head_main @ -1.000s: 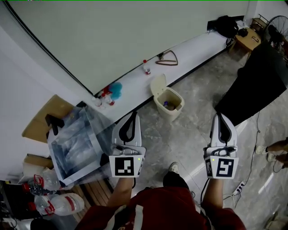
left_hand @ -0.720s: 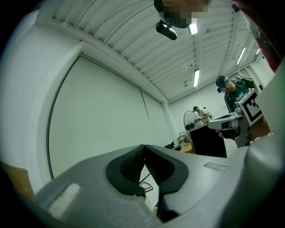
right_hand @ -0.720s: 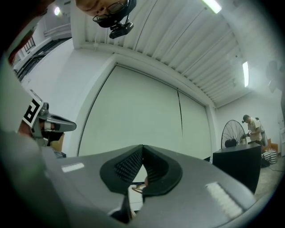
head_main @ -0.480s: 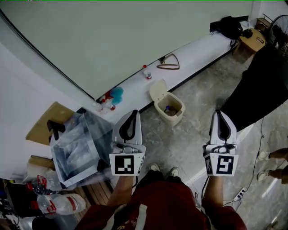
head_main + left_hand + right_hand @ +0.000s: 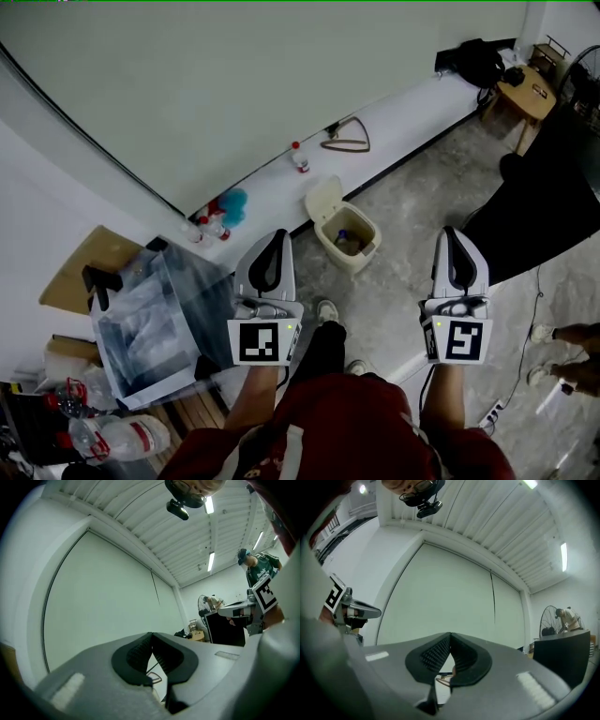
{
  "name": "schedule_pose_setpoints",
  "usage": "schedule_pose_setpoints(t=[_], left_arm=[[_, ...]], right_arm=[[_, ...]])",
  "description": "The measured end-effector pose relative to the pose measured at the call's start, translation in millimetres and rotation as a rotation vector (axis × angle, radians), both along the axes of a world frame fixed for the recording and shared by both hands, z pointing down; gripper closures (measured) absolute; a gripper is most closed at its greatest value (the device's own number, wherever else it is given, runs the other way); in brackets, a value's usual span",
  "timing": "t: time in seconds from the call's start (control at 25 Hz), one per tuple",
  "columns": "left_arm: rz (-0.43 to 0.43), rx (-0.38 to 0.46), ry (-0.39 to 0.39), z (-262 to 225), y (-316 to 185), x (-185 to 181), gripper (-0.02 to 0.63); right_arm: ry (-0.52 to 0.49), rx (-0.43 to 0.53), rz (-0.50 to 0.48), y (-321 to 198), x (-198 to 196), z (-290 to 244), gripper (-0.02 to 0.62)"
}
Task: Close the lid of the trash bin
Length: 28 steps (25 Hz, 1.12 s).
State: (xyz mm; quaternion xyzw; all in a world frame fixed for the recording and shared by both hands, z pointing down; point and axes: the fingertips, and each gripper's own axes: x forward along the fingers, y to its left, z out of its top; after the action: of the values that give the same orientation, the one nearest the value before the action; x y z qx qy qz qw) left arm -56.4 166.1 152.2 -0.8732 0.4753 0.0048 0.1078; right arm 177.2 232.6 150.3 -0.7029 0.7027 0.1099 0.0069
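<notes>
Open trash bin (image 5: 345,241) ahead, between left tongs (image 5: 276,234) and right tongs (image 5: 449,231), untouched

I find the trash bin (image 5: 354,260) standing upright on the grey marbled floor (image 5: 412,206), close against the long white ledge (image 5: 272,178) at the foot of the wall. It is a small cream-coloured bin with a roughly square mouth and rounded corners. Its lid (image 5: 324,199), the same cream colour, is open: it is hinged at the edge nearest the ledge, swung up and back, and leans toward the ledge. The mouth is fully exposed. Something small and dark lies inside, possibly rubbish; from the head view I cannot identify it.
</notes>
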Motion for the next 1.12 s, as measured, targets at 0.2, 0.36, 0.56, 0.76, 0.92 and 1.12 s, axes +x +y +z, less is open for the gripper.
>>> schedule_pose_setpoints(t=[0.2, 0.36, 0.56, 0.76, 0.92, 1.12], left_arm=[[-0.015, 0.002, 0.027, -0.2, -57.4, -6.6, 0.609], [-0.035, -0.010, 0.039, 1.4, -110.2, -19.3, 0.609], [-0.061, -0.040, 0.031, 10.8, -175.0, -34.7, 0.609], [-0.054, -0.050, 0.039, 19.8, -231.0, -45.1, 0.609], [-0.043, -0.084, 0.043, 35.0, -268.7, -51.4, 0.609], [-0.015, -0.129, 0.045, 59.6, -302.0, -51.6, 0.609]], right_arm=[[0.030, -0.027, -0.013, -58.2, -6.3, -1.7, 0.595], [0.053, -0.035, -0.014, -113.0, -14.7, -2.9, 0.595], [0.072, -0.051, -0.034, -180.4, -29.3, -2.1, 0.595], [0.089, -0.055, -0.044, -236.2, -42.3, 8.2, 0.595], [0.075, -0.084, -0.045, -275.2, -56.3, 16.5, 0.595], [0.076, -0.146, -0.043, -303.8, -62.0, 40.4, 0.595]])
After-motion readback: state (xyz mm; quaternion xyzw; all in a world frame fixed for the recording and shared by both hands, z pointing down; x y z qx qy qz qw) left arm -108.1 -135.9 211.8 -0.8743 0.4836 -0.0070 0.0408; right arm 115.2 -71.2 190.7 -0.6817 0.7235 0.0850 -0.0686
